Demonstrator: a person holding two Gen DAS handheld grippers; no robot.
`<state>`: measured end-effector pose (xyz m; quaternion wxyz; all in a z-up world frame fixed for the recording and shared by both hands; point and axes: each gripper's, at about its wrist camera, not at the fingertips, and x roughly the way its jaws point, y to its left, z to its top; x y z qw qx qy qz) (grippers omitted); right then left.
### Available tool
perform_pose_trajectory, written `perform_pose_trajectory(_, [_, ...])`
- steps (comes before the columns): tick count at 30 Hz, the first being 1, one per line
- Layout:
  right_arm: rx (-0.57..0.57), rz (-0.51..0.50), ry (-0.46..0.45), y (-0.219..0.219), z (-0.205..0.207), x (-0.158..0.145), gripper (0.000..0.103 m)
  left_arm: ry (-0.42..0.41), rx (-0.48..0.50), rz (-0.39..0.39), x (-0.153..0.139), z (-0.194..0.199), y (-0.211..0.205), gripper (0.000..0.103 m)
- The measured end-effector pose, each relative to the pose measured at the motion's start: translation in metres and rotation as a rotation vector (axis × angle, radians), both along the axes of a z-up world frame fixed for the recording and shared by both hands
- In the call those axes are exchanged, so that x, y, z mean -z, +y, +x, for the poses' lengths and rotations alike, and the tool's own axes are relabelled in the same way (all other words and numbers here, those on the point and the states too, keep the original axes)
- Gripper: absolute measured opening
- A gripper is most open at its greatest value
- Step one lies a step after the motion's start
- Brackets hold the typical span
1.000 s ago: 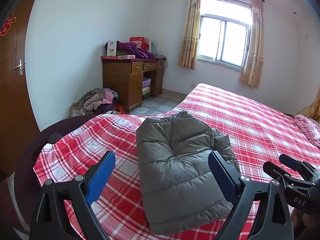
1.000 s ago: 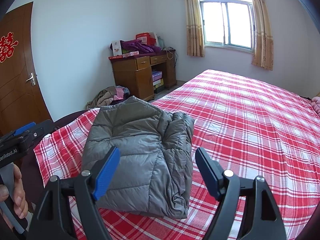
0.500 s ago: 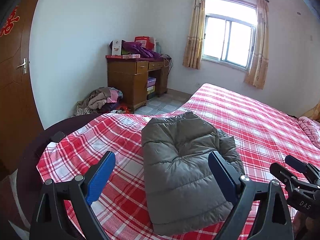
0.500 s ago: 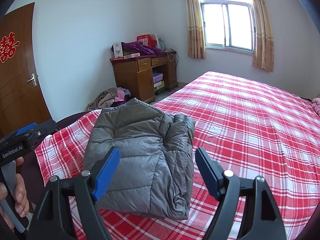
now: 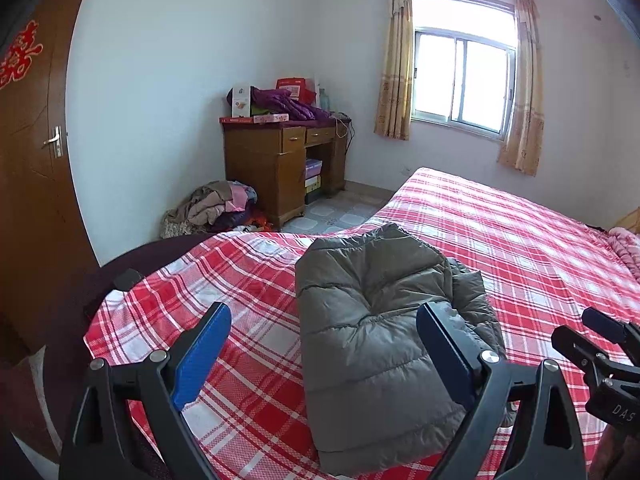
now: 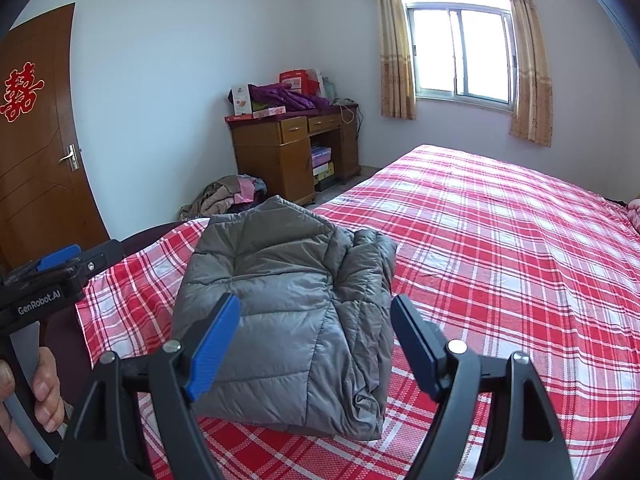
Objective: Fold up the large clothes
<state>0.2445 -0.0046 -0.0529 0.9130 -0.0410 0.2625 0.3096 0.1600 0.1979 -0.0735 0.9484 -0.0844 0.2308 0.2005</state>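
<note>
On the near corner of the bed (image 6: 500,240), over a red-and-white checked sheet, lies a grey puffer jacket (image 6: 288,312) folded into a thick, roughly rectangular bundle. Its smooth quilted face is up, and along its right side the folded layers and a bunched sleeve stack into a loose edge.

Both grippers hang above the near end of the bundle, angled down toward it, and neither touches it. The left gripper (image 5: 324,356) has its 2 blue-padded fingers spread wide with only air between them — the jacket shows through the gap, lying flat on the sheet below. The right gripper (image 6: 316,344) stands the same way, jaws parted and holding nothing, the jacket's near half framed between its pads. In the right wrist view the left tool juts in at the left edge, with a hand (image 6: 36,404) wrapped around its grey handle; in the left wrist view the right tool's dark body shows at the right edge.

Behind the bed, a wooden desk (image 6: 292,152) stands against the white wall, piled with boxes and a purple garment. A heap of clothes (image 6: 228,196) lies on the floor beside it. A brown door (image 6: 40,160) with a red paper emblem is at the left, and a curtained window (image 6: 460,56) lights the far wall.
</note>
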Motion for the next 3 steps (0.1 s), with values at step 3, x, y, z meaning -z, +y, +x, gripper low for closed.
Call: perform_pose_trajectory(3, [-0.003, -0.001, 0.001, 0.0004, -0.0005, 0.0005, 0.08, 0.0, 0.017, -0.001, 0.0001, 0.0009, -0.0022, 0.094])
